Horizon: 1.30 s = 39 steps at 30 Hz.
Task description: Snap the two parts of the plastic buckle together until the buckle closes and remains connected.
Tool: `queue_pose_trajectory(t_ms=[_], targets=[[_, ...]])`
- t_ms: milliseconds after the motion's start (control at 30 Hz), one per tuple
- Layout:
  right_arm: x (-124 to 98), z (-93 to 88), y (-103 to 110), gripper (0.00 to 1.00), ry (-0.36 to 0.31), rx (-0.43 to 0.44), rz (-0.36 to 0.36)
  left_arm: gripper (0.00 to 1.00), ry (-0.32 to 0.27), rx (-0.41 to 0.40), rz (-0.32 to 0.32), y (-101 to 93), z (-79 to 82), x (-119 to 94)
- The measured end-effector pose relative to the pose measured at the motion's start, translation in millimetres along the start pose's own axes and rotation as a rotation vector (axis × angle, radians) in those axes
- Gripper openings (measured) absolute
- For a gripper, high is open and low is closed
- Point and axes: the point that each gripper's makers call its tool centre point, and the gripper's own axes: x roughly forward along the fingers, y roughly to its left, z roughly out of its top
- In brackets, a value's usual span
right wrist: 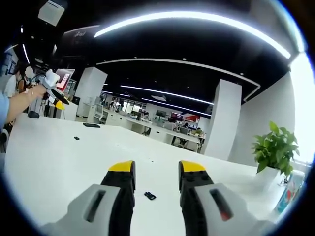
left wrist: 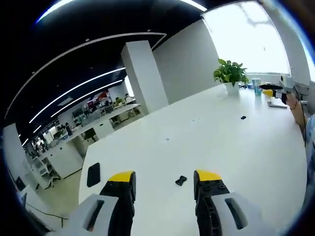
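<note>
So the two halves of the plastic buckle lie apart on the white table (left wrist: 162, 157), each one just ahead of a different gripper. In the left gripper view a small black buckle part (left wrist: 181, 180) rests flat on the tabletop between that view's own jaws, and the left gripper (left wrist: 165, 178) stands spread wide with nothing between its yellow tips. In the right gripper view the other buckle part (right wrist: 150, 195) lies likewise on the table, just ahead of the right gripper (right wrist: 156, 168), whose jaws are also parted and empty. Neither piece is touched yet. Both look small, thin and hard (moulded plastic, most likely), so I judge them light and stiff but apt to skid on the smooth surface or to flip when pinched from above. The safer hold would be across the flat sides of each body, leaving the mating end free so that prongs and socket can meet squarely; which piece carries the prongs is too small to tell. A flat dark phone-like slab (left wrist: 93, 174) lies near the table's edge, and a potted plant (left wrist: 230, 76) stands at the far side, both well apart from the work.
</note>
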Motion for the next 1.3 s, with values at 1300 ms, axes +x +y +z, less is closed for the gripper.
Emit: queue_pose_trajectory(t_ms=[1300], targets=[[-1.8,9.2,4.5,0.34,-0.02,-0.028,0.03,0.46,0.131,0.01,-0.149,-14.2,-10.8,48.8]])
